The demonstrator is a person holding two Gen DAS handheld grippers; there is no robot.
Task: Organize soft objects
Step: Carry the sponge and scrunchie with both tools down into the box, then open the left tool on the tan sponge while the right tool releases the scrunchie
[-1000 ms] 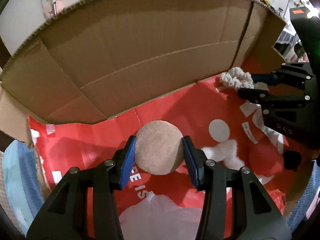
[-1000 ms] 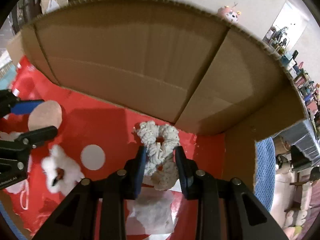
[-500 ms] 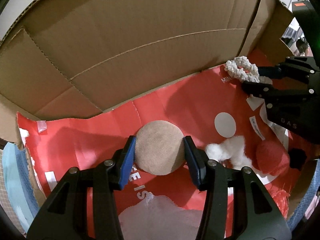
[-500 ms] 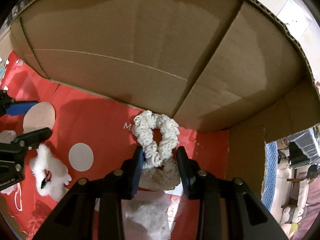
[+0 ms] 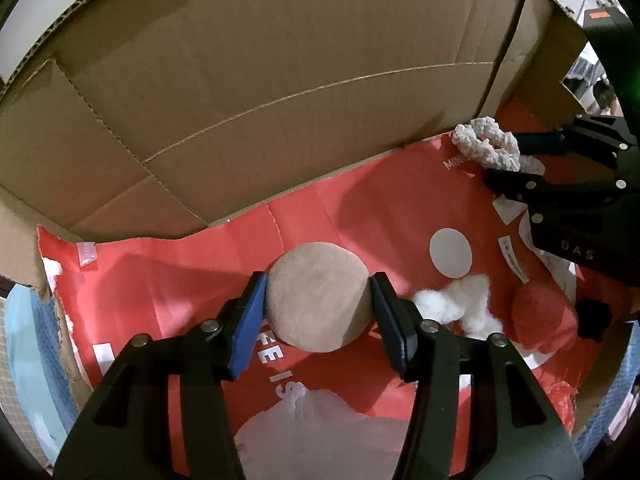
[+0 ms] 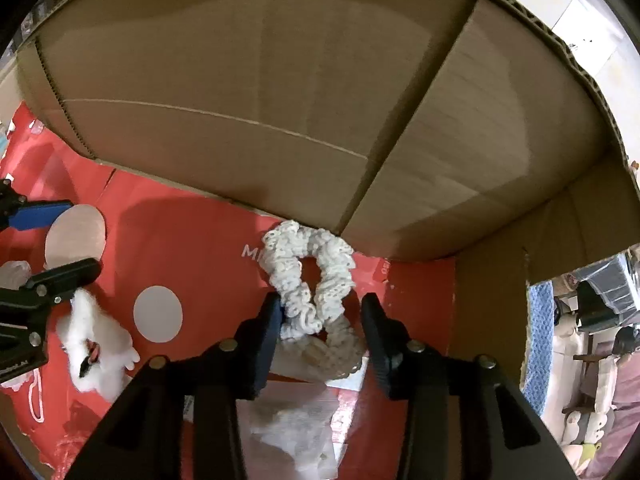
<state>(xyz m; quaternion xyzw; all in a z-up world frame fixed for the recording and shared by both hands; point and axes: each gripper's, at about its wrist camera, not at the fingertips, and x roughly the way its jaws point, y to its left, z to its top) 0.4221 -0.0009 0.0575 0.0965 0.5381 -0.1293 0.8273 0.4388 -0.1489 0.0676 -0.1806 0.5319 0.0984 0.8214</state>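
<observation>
Only right wrist shows sofa (image 6: 588,344) (blurry).

A: Where is there room to pass inside the cardboard box (image 5: 280,92)?

B: On the bare red floor (image 5: 168,304) to the left, and between the tan round pad (image 5: 316,300) and the white scrunchie (image 6: 308,280).

A: And what blocks the way?

B: The tall back wall closes the far side; the white fluff (image 5: 460,304) and red ball (image 5: 540,316) crowd the right
</observation>
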